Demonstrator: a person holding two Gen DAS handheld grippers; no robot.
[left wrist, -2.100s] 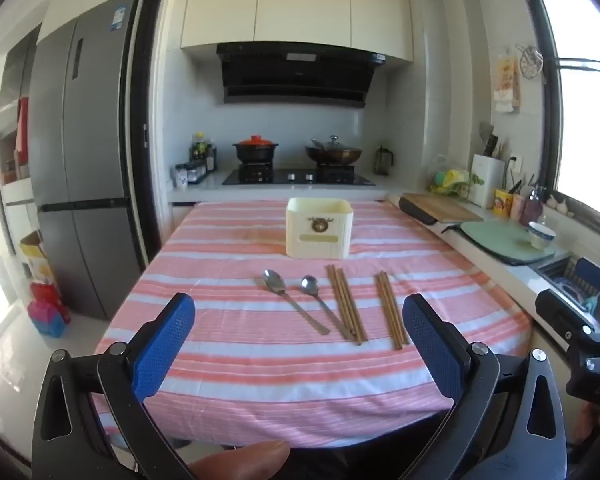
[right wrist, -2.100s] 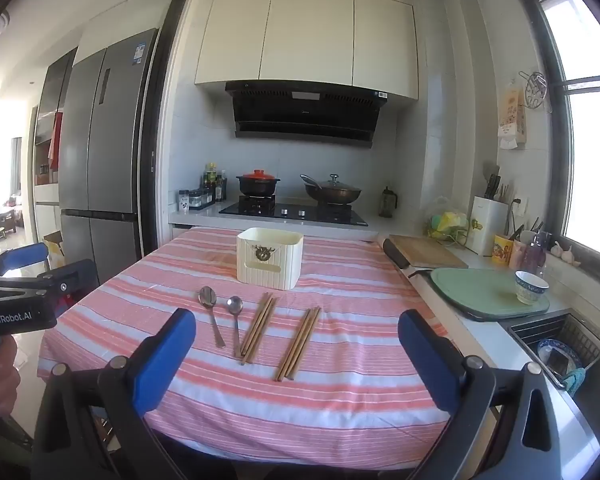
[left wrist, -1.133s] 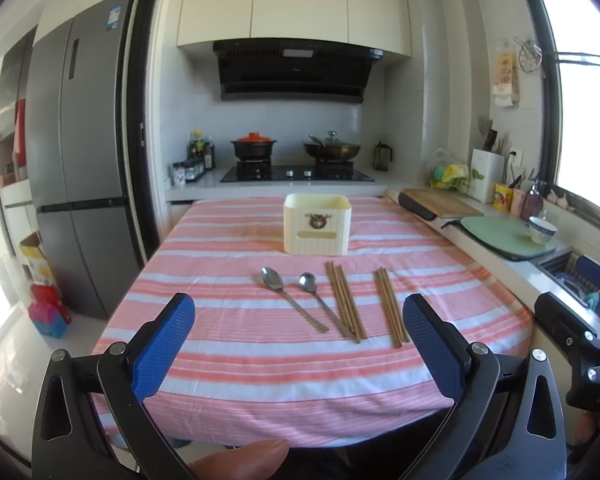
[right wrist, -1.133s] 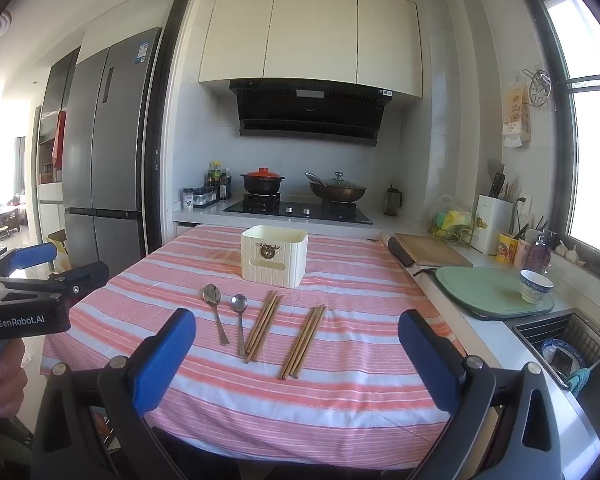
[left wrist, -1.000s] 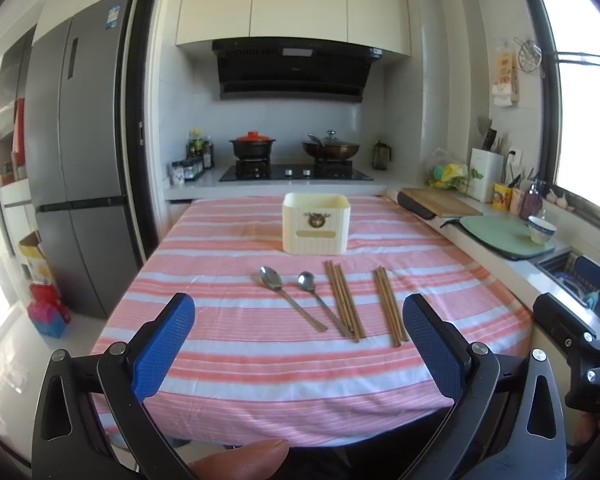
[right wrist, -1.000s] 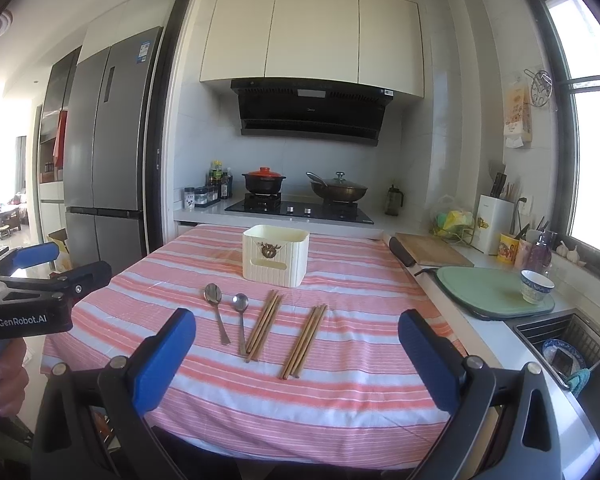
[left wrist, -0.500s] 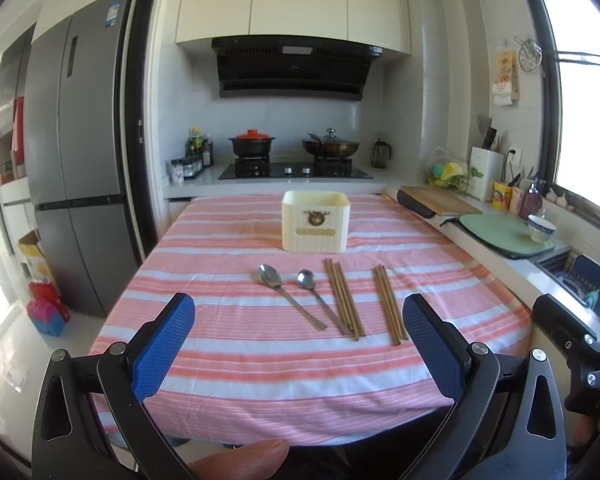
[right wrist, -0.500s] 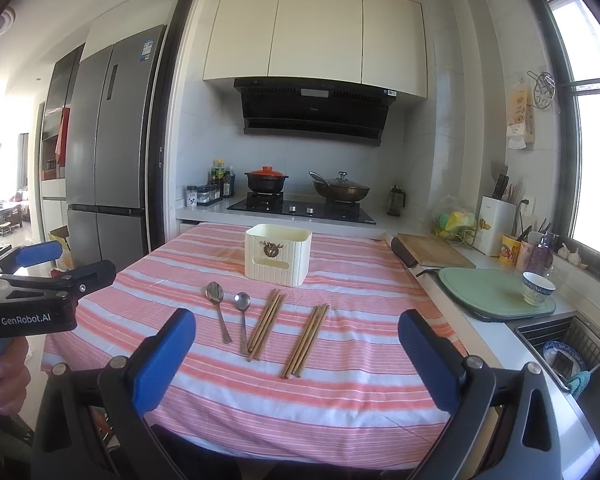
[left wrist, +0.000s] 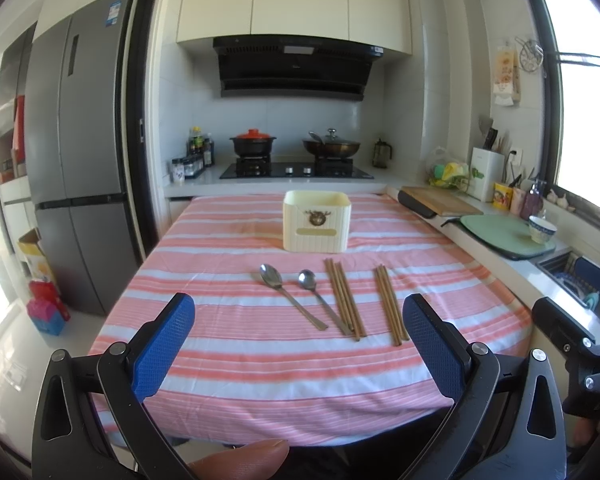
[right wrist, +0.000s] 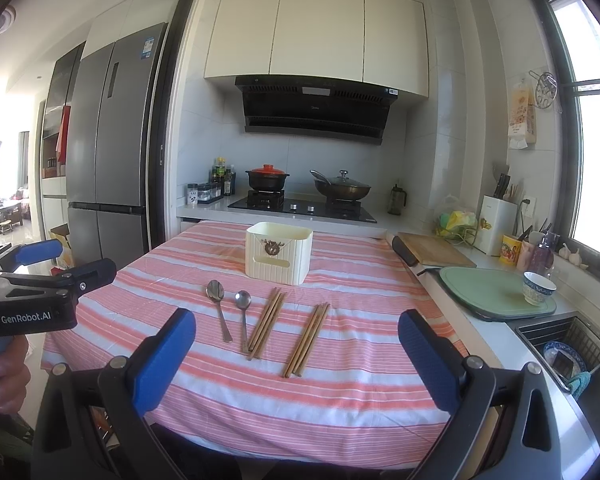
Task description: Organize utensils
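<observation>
Left gripper and right gripper both spread wide and empty at the near edge of a pink-striped table, two spoons and two chopstick bundles lying side by side mid-table, cream utensil holder upright just behind them

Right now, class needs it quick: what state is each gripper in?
Left gripper: open, holding nothing.
Right gripper: open, holding nothing.
</observation>
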